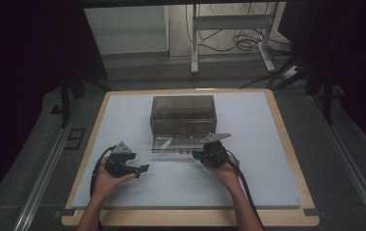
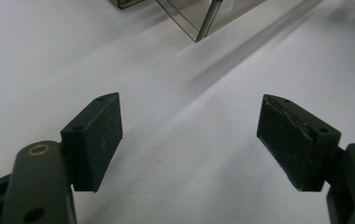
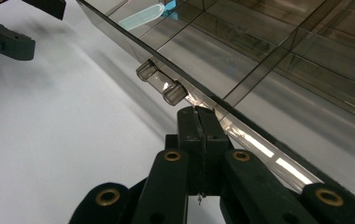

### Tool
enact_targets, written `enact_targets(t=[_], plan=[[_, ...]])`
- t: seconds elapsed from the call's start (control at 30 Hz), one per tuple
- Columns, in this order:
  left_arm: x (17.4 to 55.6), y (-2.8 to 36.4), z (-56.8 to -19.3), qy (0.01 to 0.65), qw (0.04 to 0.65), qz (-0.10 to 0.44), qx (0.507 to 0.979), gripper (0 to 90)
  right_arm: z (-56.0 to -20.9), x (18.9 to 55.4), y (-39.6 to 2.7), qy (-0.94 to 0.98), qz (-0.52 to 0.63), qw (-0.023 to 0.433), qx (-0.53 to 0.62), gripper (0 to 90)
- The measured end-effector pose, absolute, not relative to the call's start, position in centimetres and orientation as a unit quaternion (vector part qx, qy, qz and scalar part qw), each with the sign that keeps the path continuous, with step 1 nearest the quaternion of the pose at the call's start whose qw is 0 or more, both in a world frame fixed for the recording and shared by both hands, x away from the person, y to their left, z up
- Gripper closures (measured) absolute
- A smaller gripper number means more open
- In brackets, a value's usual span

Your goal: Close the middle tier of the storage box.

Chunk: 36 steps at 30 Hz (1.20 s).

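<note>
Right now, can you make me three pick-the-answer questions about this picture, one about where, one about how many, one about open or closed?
1. Where is the smoky clear box?
A. on the pale mat
B. on the floor
C. in a hand

2. How many grippers are there?
A. one
B. two
C. four

3. The left gripper is:
A. wide open
B. shut
C. gripping the box

Answers:
1 A, the box sits on the mat.
2 B, the high view shows one per hand.
3 A, bare mat lies between its jaws.
</note>
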<state>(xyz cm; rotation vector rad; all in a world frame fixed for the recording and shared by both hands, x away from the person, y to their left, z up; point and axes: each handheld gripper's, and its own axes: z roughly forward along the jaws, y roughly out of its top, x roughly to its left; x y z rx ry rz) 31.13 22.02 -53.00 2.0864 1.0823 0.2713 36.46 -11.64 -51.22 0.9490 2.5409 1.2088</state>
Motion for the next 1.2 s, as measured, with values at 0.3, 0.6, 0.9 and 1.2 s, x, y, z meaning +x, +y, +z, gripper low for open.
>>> enact_targets(t=[0.3,0.6,0.9,1.2], plan=[[31.12,21.93,-53.03,0.421,0.377,0.106,0.818,23.0,-51.09,36.76,-11.8,0.849,0.407,0.092,0.323,88.6],[31.1,21.96,-53.04,0.421,0.376,0.108,0.818,22.9,-50.95,36.93,-11.75,0.848,0.406,0.099,0.326,88.6],[31.13,21.77,-53.13,0.415,0.37,0.109,0.824,22.8,-50.9,37.02,-11.67,0.848,0.407,0.099,0.326,88.5],[31.1,21.93,-53.12,0.419,0.369,0.11,0.822,22.8,-50.83,37.17,-11.67,0.846,0.407,0.104,0.329,88.6]])
